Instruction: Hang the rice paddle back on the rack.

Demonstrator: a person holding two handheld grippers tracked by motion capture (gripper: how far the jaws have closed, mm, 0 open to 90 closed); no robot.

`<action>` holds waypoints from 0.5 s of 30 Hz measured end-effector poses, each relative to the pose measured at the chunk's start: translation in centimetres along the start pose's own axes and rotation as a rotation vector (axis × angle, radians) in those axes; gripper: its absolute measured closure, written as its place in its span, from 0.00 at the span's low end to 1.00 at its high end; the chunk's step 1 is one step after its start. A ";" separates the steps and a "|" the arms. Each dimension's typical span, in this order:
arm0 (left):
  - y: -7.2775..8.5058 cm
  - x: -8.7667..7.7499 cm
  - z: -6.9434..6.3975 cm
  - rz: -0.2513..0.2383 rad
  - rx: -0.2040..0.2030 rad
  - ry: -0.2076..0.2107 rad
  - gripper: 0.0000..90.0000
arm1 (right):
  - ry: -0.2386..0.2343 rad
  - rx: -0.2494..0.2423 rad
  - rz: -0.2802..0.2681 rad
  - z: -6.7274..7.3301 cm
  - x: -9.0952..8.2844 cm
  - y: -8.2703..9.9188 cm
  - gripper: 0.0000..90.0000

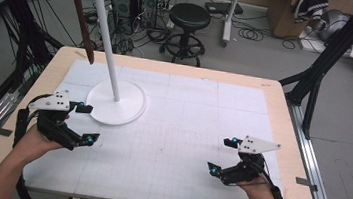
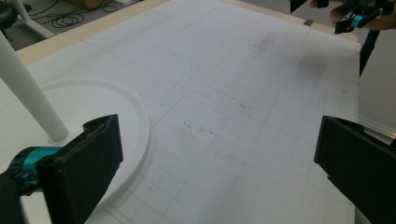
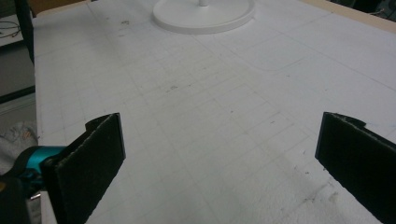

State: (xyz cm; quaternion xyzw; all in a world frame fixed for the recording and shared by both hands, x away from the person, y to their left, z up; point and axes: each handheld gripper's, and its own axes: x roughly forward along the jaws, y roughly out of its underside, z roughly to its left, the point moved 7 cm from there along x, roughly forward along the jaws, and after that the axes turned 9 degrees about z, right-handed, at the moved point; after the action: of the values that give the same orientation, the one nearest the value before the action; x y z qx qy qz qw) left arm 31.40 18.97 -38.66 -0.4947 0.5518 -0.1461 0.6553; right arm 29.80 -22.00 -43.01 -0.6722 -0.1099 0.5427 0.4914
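With both my left gripper (image 1: 82,123) and right gripper (image 1: 222,155) spread wide and empty over the gridded mat (image 1: 186,126), I judge the next move is reaching to the brown strap (image 1: 81,19) hanging from the white hook stand (image 1: 116,103).

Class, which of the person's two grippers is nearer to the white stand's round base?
Left. The left gripper sits right beside the white stand's round base, at its edge; the right gripper is well away across the mat.
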 end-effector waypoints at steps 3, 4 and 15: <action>0.2 0.3 -0.2 -0.006 -0.006 0.006 0.02 | 0.000 0.006 -0.004 0.0 -0.1 0.0 0.01; 0.4 0.4 -0.2 0.001 -0.005 0.001 0.02 | 0.002 0.002 -0.006 0.0 -0.1 -0.1 0.01; 1.7 1.4 -0.6 0.018 -0.010 0.001 0.02 | 0.012 -0.005 -0.011 0.1 -0.1 -0.2 0.01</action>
State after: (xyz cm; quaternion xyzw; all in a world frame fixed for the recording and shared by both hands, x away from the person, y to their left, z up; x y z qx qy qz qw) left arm 30.79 18.47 -40.79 -0.4930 0.5571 -0.1377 0.6539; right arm 29.81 -21.92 -42.76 -0.6761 -0.1120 0.5355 0.4935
